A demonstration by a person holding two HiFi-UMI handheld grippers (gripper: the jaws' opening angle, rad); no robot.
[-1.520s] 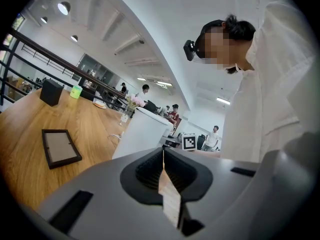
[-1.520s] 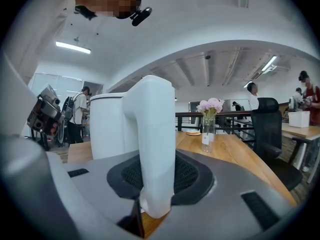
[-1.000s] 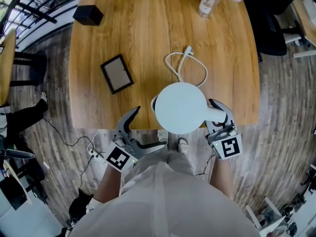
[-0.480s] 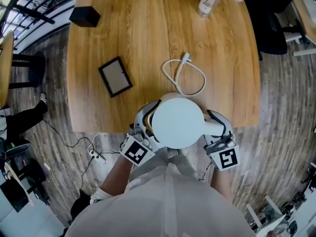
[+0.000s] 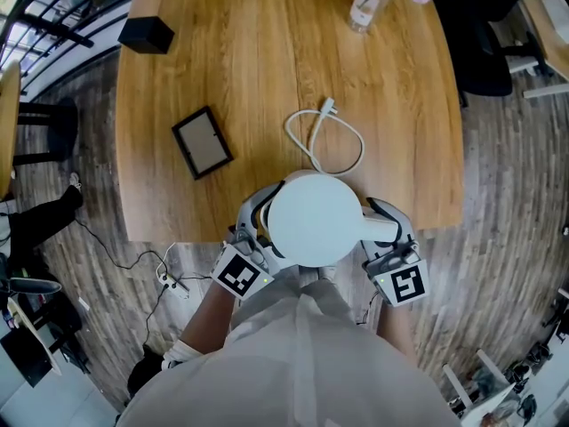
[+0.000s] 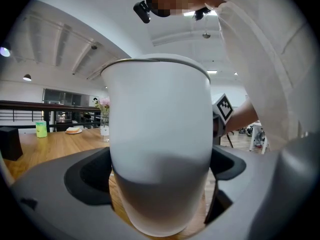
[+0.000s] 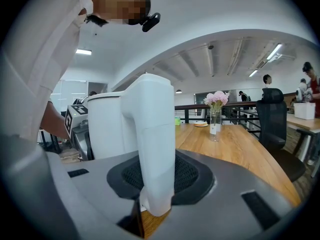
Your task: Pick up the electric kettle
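A white electric kettle [image 5: 313, 219] is at the wooden table's [image 5: 222, 60] near edge, seen from above as a round lid. My right gripper [image 5: 384, 225] is shut on its handle [image 7: 155, 149], which stands upright between the pads. My left gripper [image 5: 267, 229] hugs the kettle's left side. In the left gripper view the kettle body [image 6: 160, 144] fills the gap between both pads [image 6: 87, 176] and touches them. The kettle's underside is hidden, so I cannot tell whether it rests on the table.
A coiled white power cable [image 5: 324, 136] lies just beyond the kettle. A dark picture frame [image 5: 203, 141] lies to the left, a black box [image 5: 145, 34] at the far left corner, a flower vase [image 5: 369, 3] at the far edge. Cables [image 5: 169, 278] trail on the floor.
My left gripper has swung right from off the table's edge onto the kettle's left side. The kettle and the right gripper have barely shifted.
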